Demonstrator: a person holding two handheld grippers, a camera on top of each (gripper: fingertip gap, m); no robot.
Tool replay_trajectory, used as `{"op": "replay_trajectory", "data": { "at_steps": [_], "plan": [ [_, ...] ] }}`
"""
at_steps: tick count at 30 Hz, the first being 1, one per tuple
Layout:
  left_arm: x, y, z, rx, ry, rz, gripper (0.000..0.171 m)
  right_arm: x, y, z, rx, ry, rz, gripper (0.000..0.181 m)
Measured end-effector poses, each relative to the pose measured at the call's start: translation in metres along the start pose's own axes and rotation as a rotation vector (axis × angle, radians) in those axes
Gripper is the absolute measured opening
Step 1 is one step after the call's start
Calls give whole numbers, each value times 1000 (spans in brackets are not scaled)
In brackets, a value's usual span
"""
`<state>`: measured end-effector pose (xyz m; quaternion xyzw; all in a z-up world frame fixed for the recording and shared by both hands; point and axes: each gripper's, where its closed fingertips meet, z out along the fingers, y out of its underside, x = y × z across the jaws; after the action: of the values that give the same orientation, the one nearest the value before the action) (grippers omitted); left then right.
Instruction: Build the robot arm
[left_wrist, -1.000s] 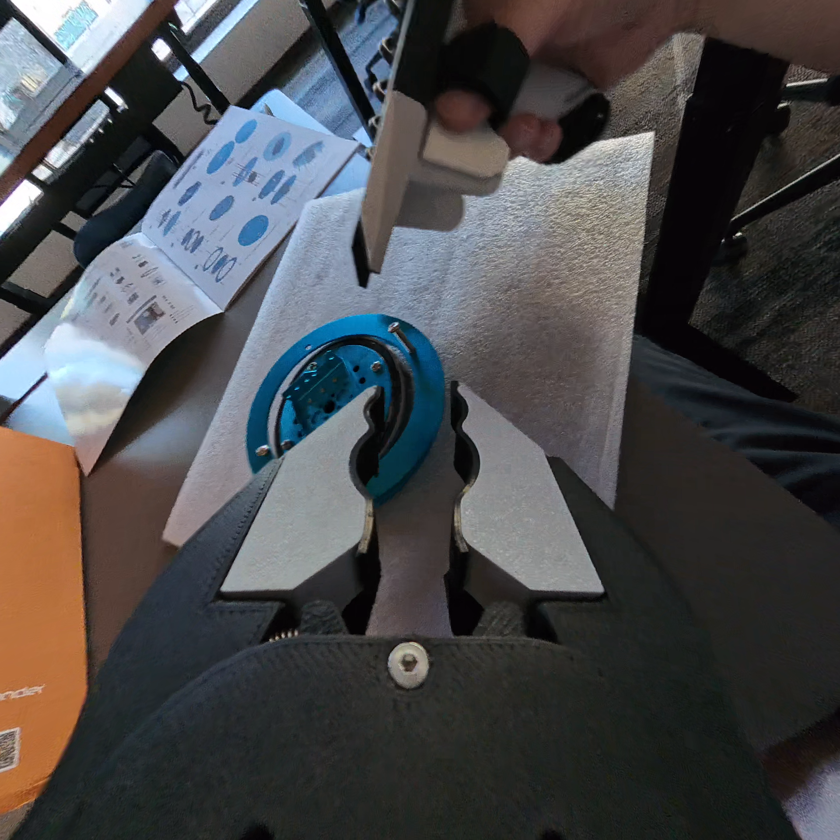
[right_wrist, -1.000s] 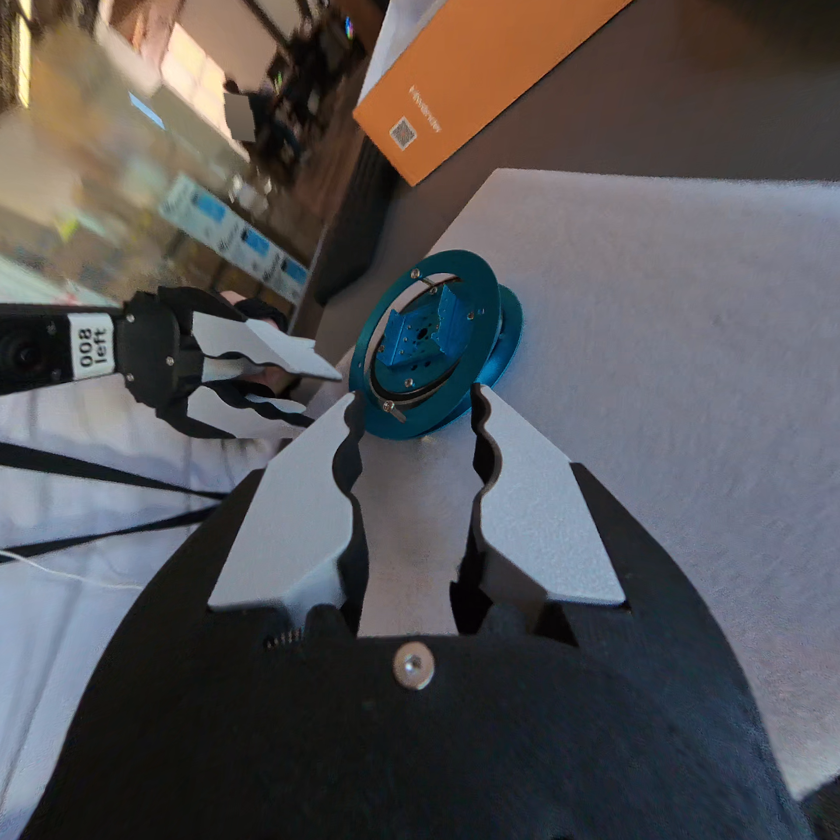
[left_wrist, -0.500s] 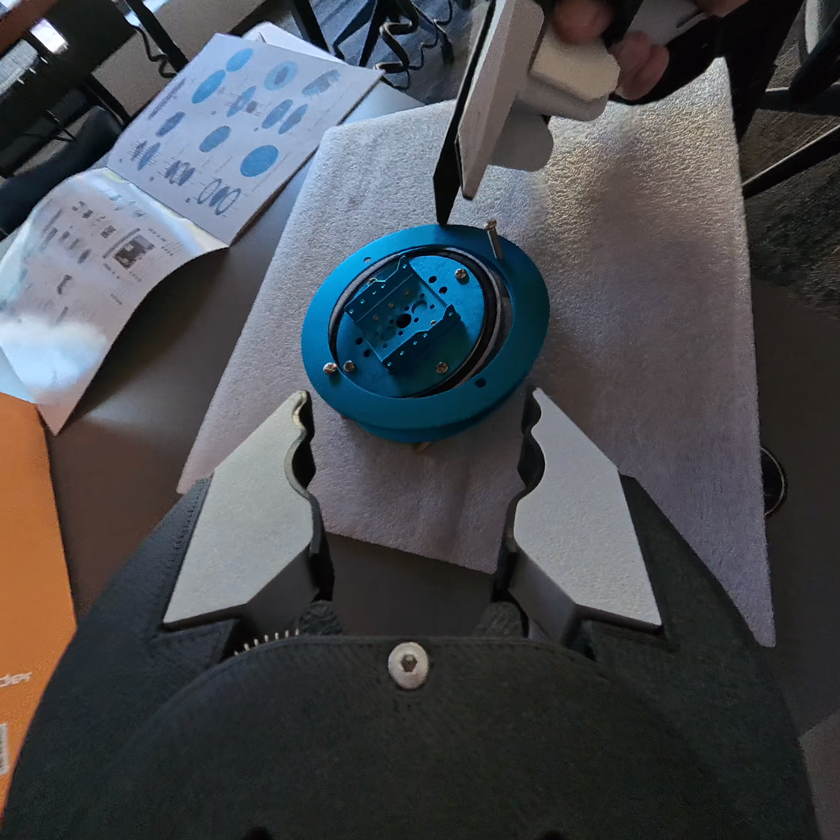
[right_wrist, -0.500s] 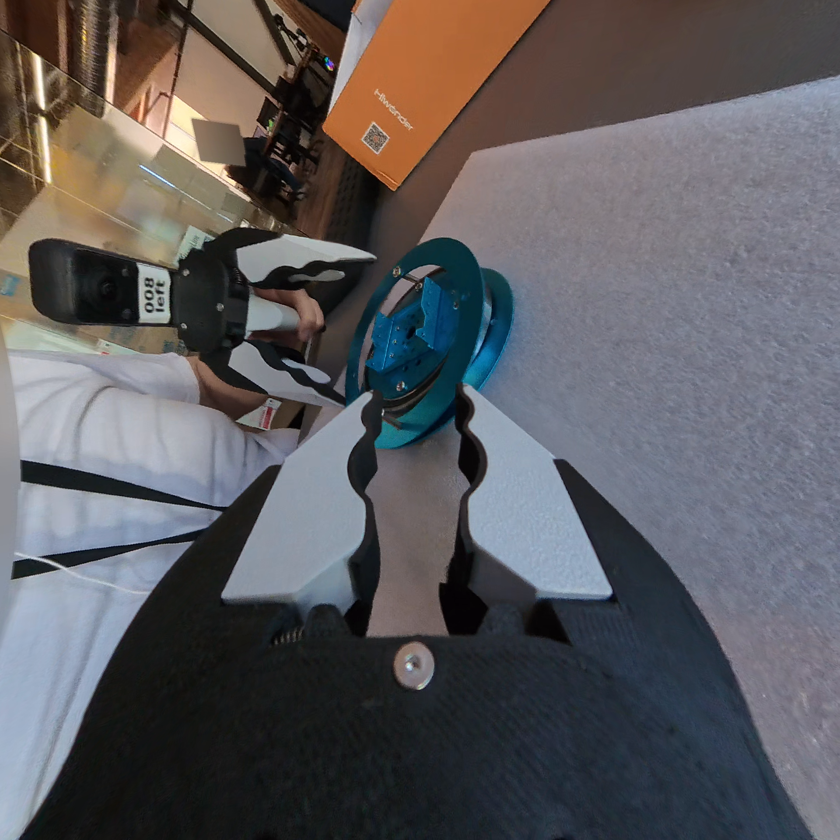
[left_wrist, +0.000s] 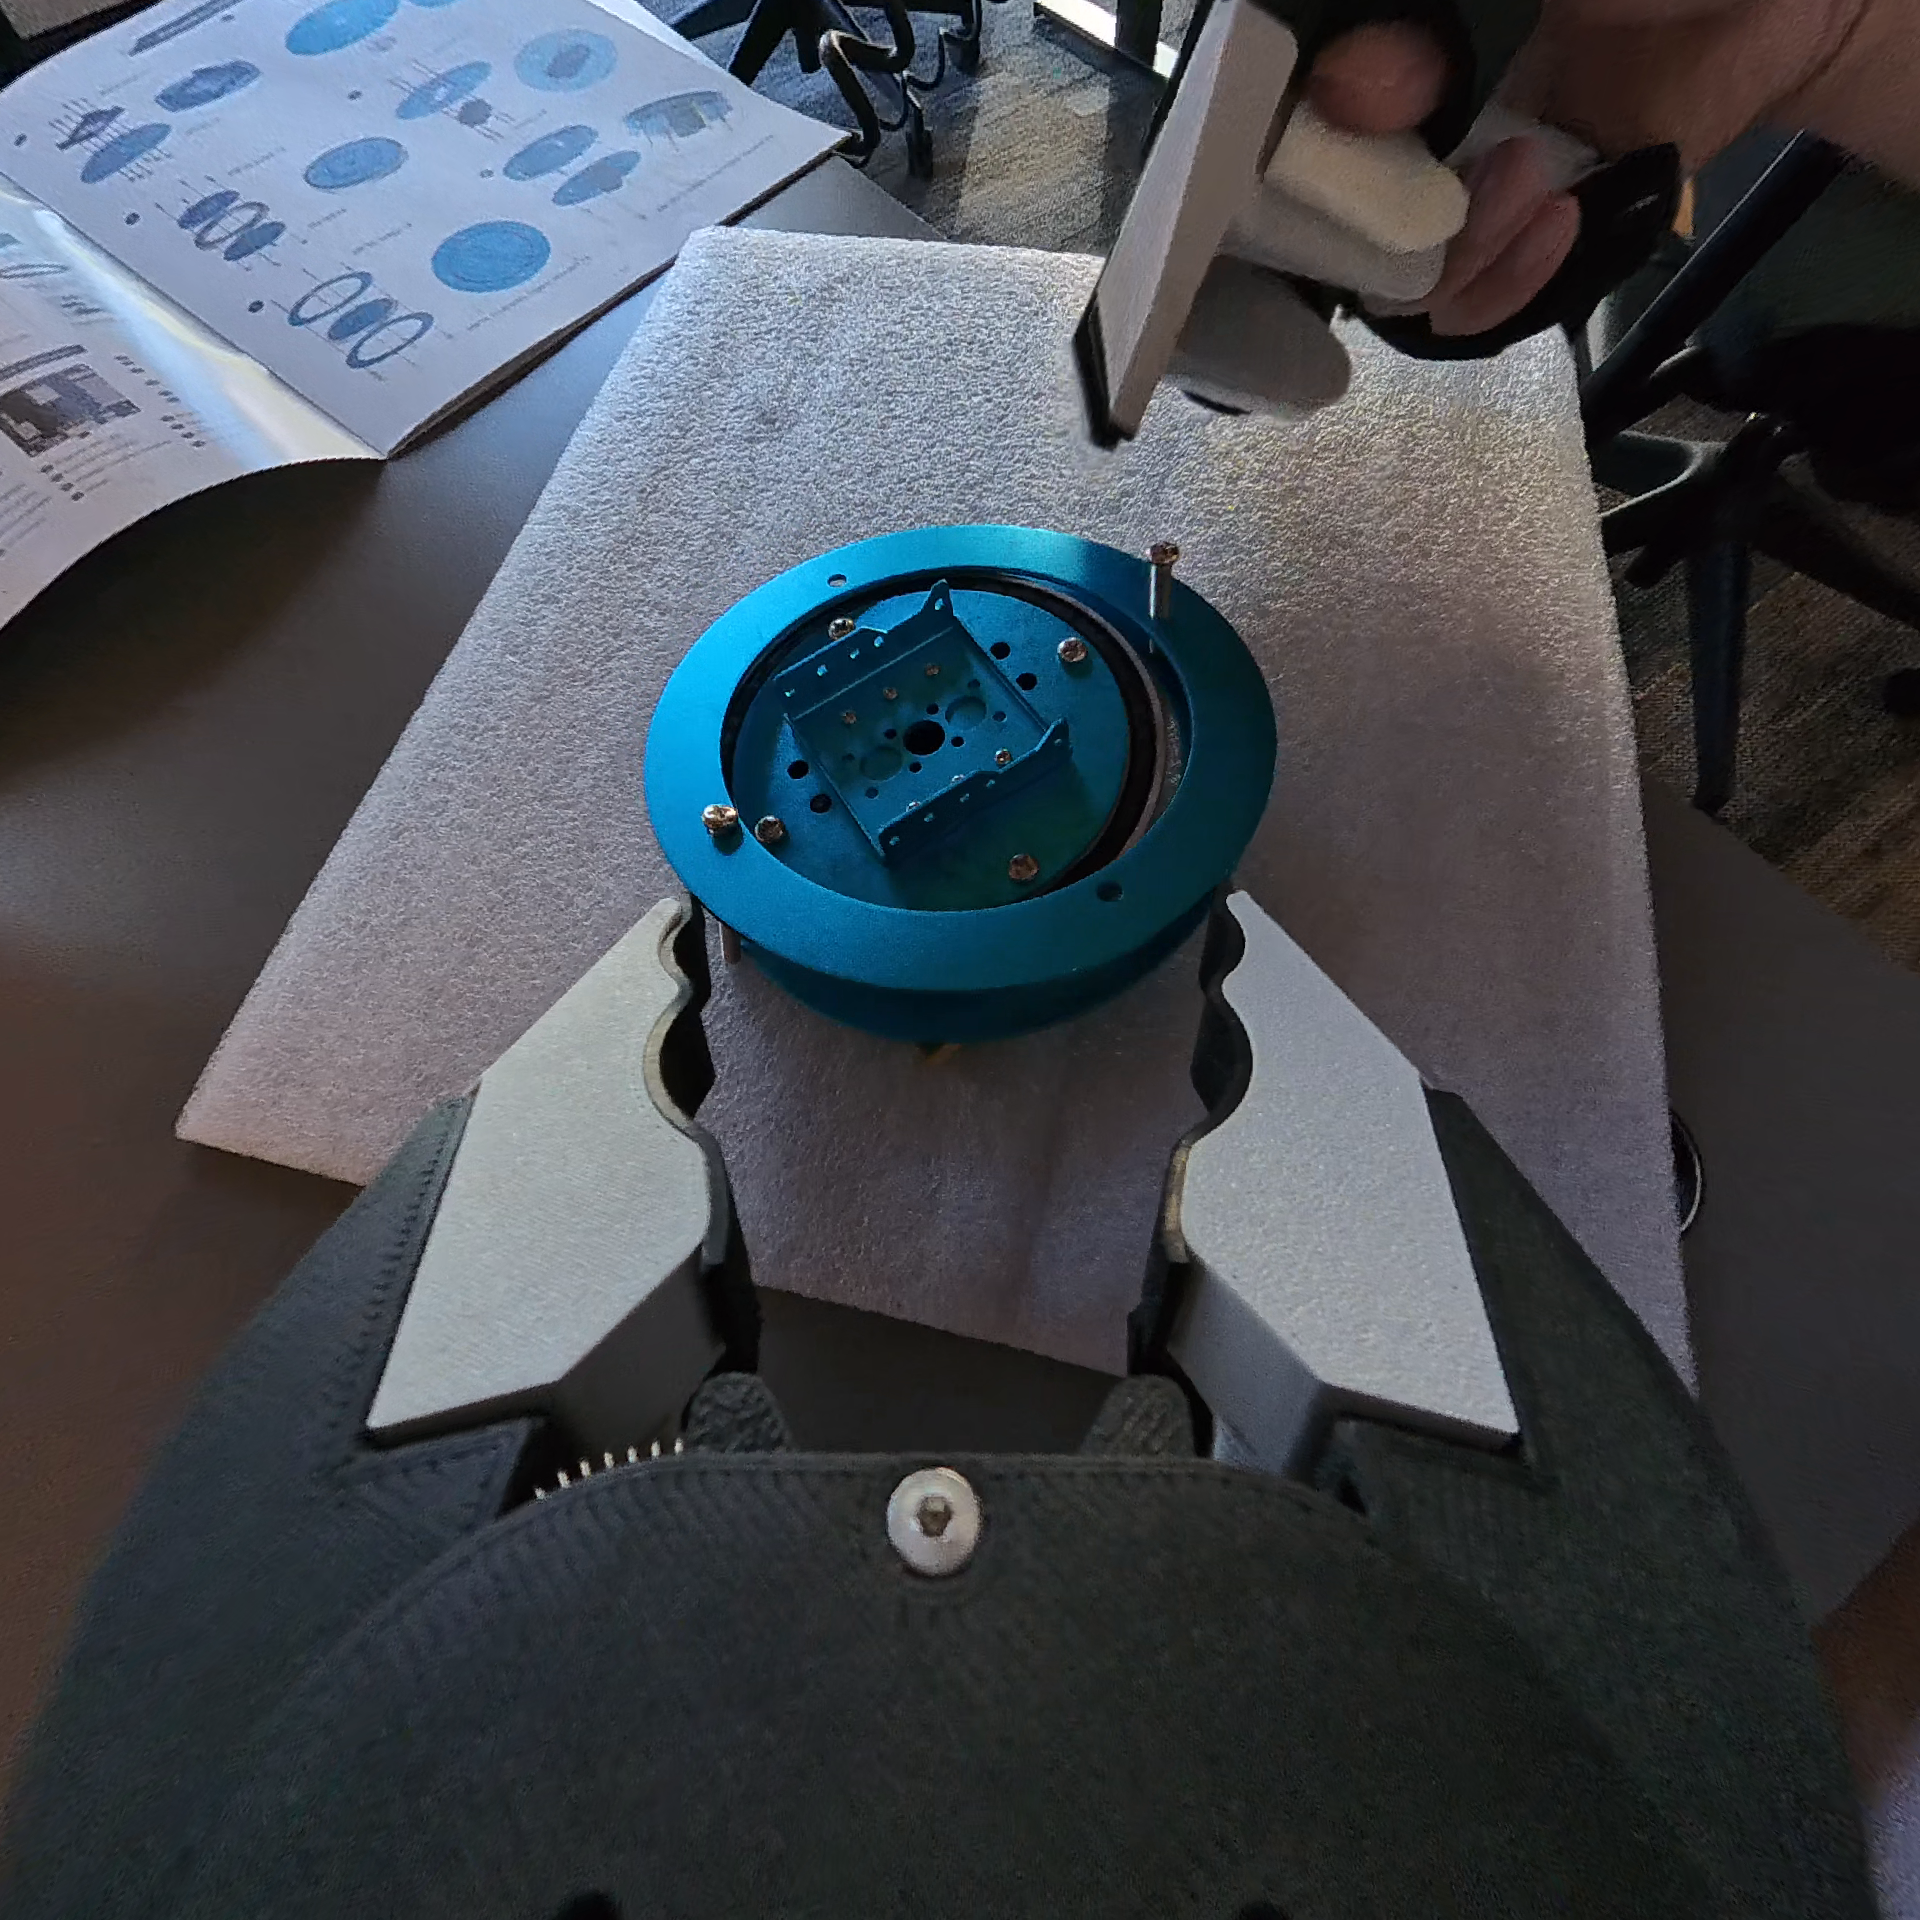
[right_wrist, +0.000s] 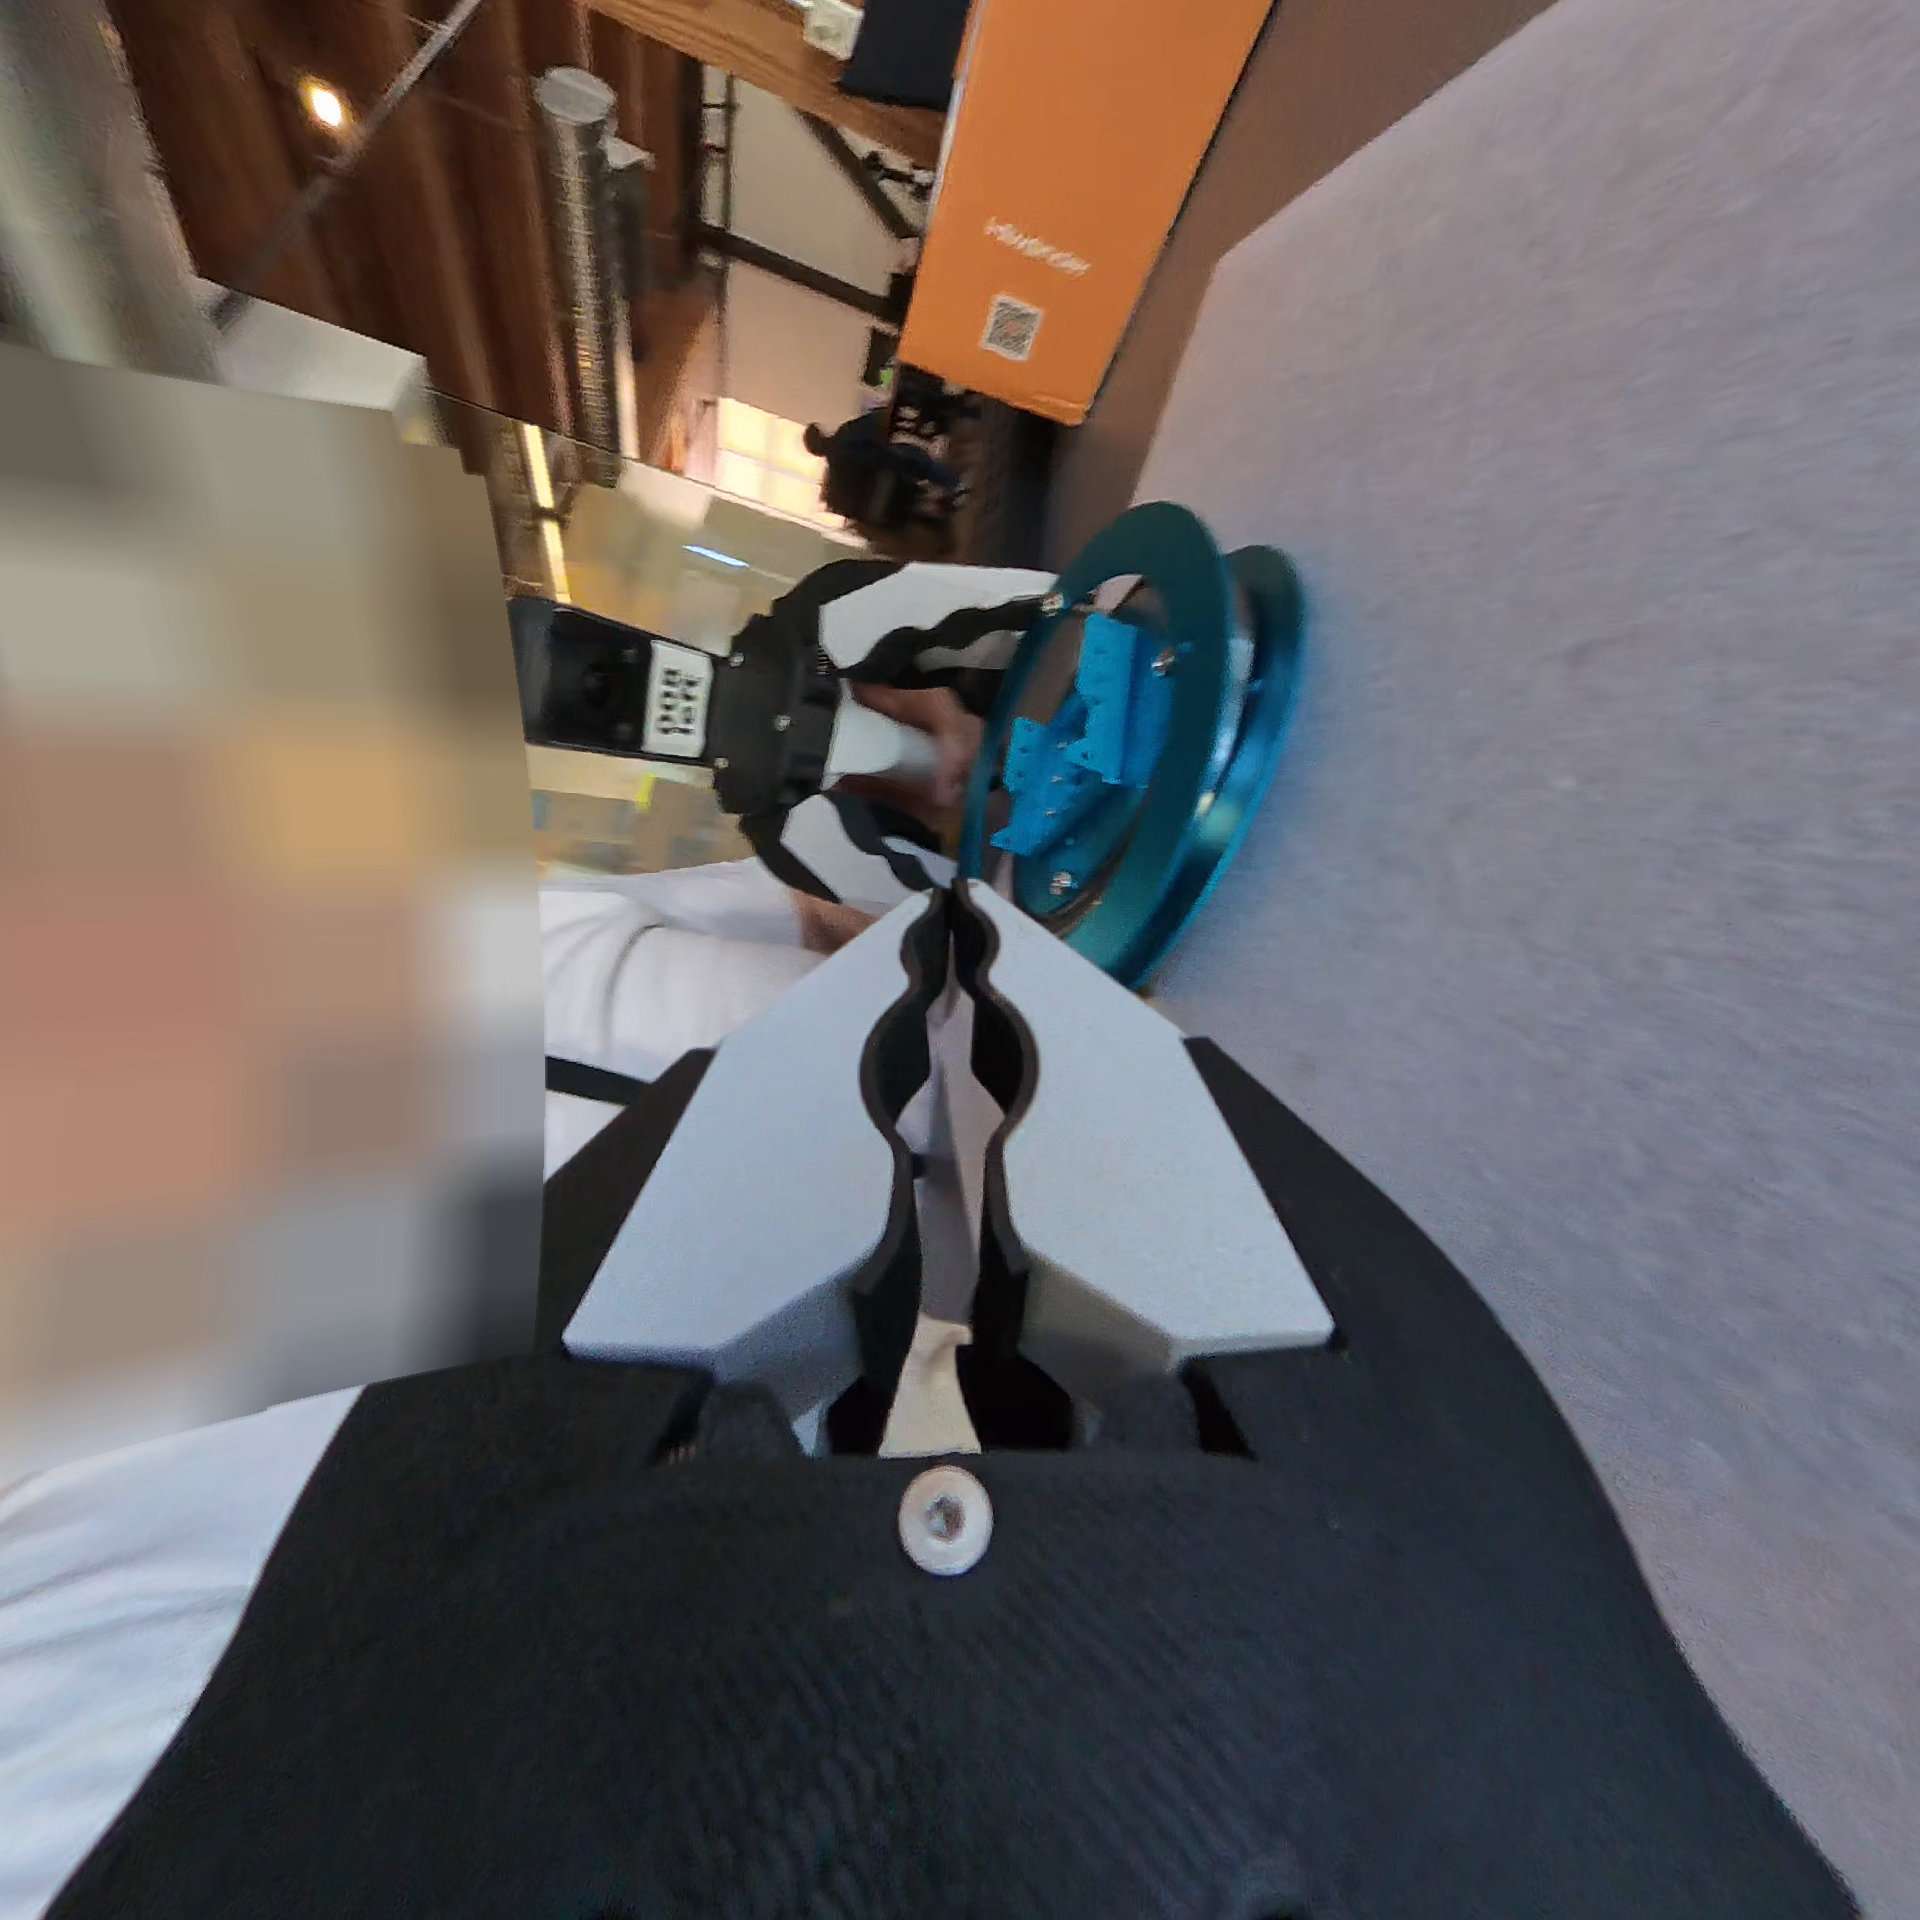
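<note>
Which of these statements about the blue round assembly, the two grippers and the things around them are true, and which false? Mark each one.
1. The left gripper is open, its fingers either side of the blue round assembly. True.
2. The right gripper is wide open. False: its fingers are shut.
3. The assembly sits on a white foam sheet. True.
4. An open booklet lies on the foam. False: it lies on the table beside it.

A round blue metal ring assembly (left_wrist: 956, 769) sits on a white foam sheet (left_wrist: 1403, 727) on the brown counter (left_wrist: 260, 831). An open printed booklet (left_wrist: 312, 208) lies left behind the sheet. The left tongs (left_wrist: 951, 925) flank the assembly's near edge; the right tongs (left_wrist: 1101, 416) hang behind it.
</note>
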<state>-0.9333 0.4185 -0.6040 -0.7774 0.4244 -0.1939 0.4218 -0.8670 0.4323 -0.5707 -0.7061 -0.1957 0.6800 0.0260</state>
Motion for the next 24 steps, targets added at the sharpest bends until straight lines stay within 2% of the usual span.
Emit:
{"op": "replay_trajectory", "data": {
  "at_steps": [2, 6, 7, 10, 15, 22, 24],
  "plan": [
    [0, 0, 1, 0, 10, -9, 94, 6, 6, 7, -57, 27, 16, 0],
    [0, 1, 1, -2, 36, -39, 93, 9, 5, 7, -103, 110, -121, 0],
    [0, 2, 1, -4, 36, -38, 92, 14, 2, 3, -94, 169, -159, 1],
    [0, 1, 1, -2, 36, -36, 92, 33, -13, -10, -34, 343, -249, 26],
    [-1, 1, 1, -4, 48, -41, 91, 36, -7, -5, -88, 354, -222, 28],
    [0, 3, 1, -12, 43, -32, 90, 30, -6, -4, -70, 345, -201, 29],
    [0, 3, 2, -13, 46, -36, 90, 27, -8, -4, -39, 304, -138, 29]
  ]
}}
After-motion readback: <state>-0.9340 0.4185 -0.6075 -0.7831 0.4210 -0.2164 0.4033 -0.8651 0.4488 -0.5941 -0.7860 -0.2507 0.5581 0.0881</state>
